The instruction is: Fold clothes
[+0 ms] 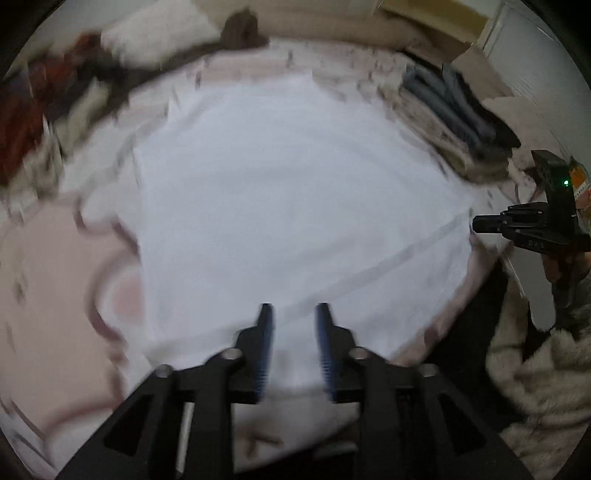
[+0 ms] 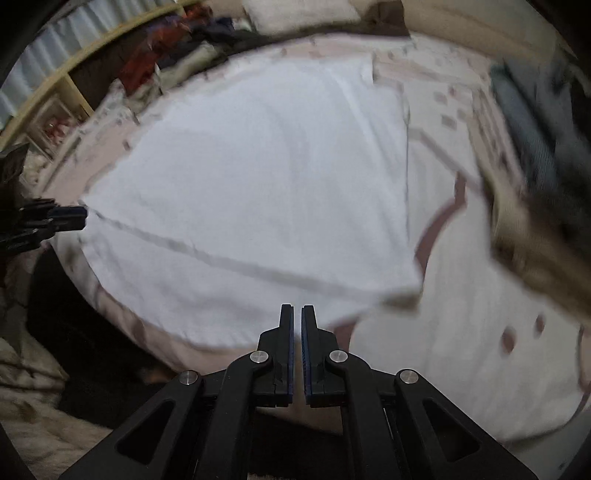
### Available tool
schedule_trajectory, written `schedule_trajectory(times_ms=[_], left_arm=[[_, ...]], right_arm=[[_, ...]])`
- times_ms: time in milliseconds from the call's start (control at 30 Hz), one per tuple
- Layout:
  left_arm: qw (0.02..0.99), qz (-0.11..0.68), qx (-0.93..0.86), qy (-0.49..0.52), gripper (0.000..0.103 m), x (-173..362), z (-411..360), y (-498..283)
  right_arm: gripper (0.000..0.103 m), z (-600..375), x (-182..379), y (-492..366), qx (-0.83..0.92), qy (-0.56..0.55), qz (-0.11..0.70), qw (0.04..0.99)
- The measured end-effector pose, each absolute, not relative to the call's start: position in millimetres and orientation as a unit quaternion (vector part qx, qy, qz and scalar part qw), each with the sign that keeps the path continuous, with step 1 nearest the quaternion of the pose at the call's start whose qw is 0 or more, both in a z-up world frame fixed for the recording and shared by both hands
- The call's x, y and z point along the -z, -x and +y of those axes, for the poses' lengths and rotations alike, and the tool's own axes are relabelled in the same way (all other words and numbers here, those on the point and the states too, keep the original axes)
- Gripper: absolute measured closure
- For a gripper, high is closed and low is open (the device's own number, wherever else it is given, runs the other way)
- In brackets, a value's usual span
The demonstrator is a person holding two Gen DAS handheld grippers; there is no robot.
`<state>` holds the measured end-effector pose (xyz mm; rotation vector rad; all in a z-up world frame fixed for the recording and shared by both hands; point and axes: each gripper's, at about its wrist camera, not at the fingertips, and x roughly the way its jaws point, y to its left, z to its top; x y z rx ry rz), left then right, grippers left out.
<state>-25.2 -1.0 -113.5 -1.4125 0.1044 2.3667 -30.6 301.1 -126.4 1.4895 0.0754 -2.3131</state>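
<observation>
**Hovering both claws over a white garment on the bed**

Left claw [image 1: 294, 314]: jaws apart, clear gap between the blue-padded fingers [image 1: 266, 332]. Nothing between them. It sits low centre of the left wrist view, above the near edge of the white garment [image 1: 295, 192]; contact with the fabric can't be confirmed, the frame is motion-blurred.

Right claw [image 2: 297, 314]: jaws nearly together, only a thin slit between the pads. No cloth visible in the slit. Tips sit just over the garment's near hem, bottom centre of the right wrist view; whether they touch it I can't tell.

Cross-views: the right claw shows at the right edge of the left view, tip just beside the garment's right corner, green LED [image 1: 565, 182] lit on its body. The left claw shows at the left edge of the right view, tip at the garment's left corner.

Garment: spread mostly flat across the middle of both frames on a pale pink patterned bedcover [image 2: 461, 332], with a grey seam line [image 2: 221, 258] running diagonally near the hem.

Around it: stack of folded clothes [image 1: 450, 118] upper right in the left view, loose heap of red and dark clothes [image 1: 33, 110] upper left, white pillow [image 1: 159, 33] at top. Fuzzy cream sleeve [image 1: 546, 376] lower right.
</observation>
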Motion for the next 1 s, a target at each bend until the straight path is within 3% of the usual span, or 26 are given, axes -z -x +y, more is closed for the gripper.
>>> schedule_trajectory(times_ms=[100, 233, 333, 533, 600, 867, 1000], left_arm=[[0.171, 0.043, -0.863, 0.474, 0.051, 107.4, 3.6, 57.4], [0.144, 0.024, -0.854, 0.499, 0.051, 142.0, 10.3, 102.1], [0.143, 0.063, -0.854, 0.497, 0.051, 159.2, 10.3, 89.1], [0.146, 0.144, -0.852, 0.482, 0.050, 186.0, 6.0, 53.3], [0.147, 0.137, -0.853, 0.482, 0.050, 186.0, -2.5, 43.9], [0.147, 0.122, -0.845, 0.499, 0.051, 176.2, -12.9, 30.5], [0.150, 0.062, -0.855, 0.493, 0.051, 150.2, -24.4, 35.6]], right_arm=[[0.100, 302.1, 111.0, 67.0, 0.845, -0.502, 0.000, 0.187], [0.100, 290.6, 120.3, 116.0, 0.854, -0.488, -0.023, 0.177], [0.100, 278.8, 142.7, 140.4, 0.845, -0.500, -0.032, 0.184], [0.099, 248.2, 173.4, 104.9, 0.848, -0.481, 0.073, 0.212], [0.100, 239.4, 174.6, 83.1, 0.852, -0.461, 0.119, 0.220], [0.100, 248.3, 165.9, 49.2, 0.828, -0.481, 0.149, 0.247], [0.099, 236.8, 139.6, 66.9, 0.831, -0.477, 0.093, 0.270]])
